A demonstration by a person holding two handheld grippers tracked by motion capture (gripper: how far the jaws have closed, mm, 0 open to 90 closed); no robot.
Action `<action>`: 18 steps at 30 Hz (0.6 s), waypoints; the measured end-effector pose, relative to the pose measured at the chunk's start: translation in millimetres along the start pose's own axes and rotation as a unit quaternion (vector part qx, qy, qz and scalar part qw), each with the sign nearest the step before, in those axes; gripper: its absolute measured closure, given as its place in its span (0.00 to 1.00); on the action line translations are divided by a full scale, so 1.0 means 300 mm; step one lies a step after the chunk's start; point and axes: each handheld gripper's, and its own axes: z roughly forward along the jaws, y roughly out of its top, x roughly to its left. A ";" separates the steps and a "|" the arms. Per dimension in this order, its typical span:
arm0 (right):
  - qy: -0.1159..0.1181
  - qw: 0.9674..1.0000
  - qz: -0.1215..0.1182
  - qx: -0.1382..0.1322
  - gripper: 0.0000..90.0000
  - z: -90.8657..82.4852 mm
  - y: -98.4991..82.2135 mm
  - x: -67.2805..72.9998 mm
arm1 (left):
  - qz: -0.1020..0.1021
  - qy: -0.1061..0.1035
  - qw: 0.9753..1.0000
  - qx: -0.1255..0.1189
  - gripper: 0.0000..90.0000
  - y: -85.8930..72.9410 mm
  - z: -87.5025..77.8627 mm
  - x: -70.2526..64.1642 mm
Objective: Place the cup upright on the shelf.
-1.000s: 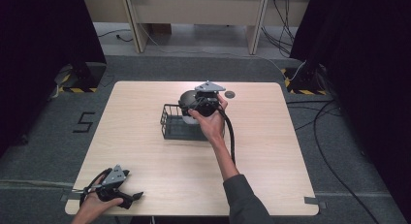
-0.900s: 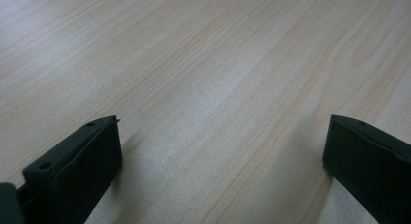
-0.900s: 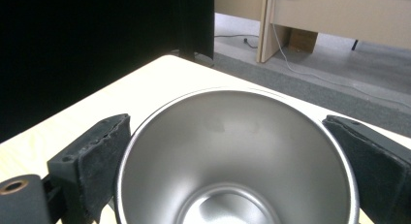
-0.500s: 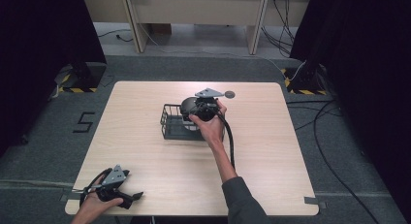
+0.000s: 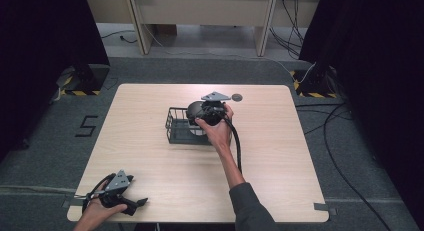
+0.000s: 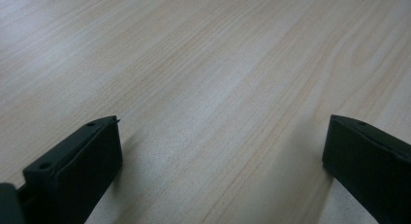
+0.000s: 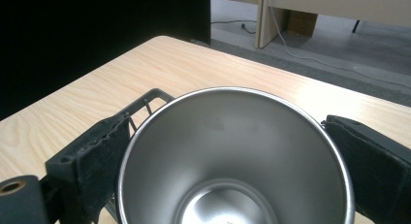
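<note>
A steel cup (image 7: 232,161) sits between the jaws of my right gripper (image 7: 228,132), its open mouth facing the camera, and both jaws press its rim. In the high view the right gripper (image 5: 199,113) holds the cup (image 5: 194,111) over the right end of a black wire basket (image 5: 175,127) near the table's middle. Whether the cup touches the basket I cannot tell. My left gripper (image 5: 136,203) rests at the table's front left corner. Its jaws stand wide apart in the left gripper view (image 6: 223,136), with bare wood between them.
A small dark round disc (image 5: 236,97) lies on the wooden table (image 5: 280,156) just behind the right hand. The right gripper's cable (image 5: 237,146) trails along the forearm. Beyond the table, desk legs and floor cables stand at the back.
The right gripper with the cup has sunk slightly toward the basket. The left gripper has stayed where it was.
</note>
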 end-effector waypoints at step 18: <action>0.001 0.999 -0.007 -0.044 0.19 -0.053 0.058 0.022 | 0.001 0.000 1.000 0.000 0.00 0.000 0.000 0.000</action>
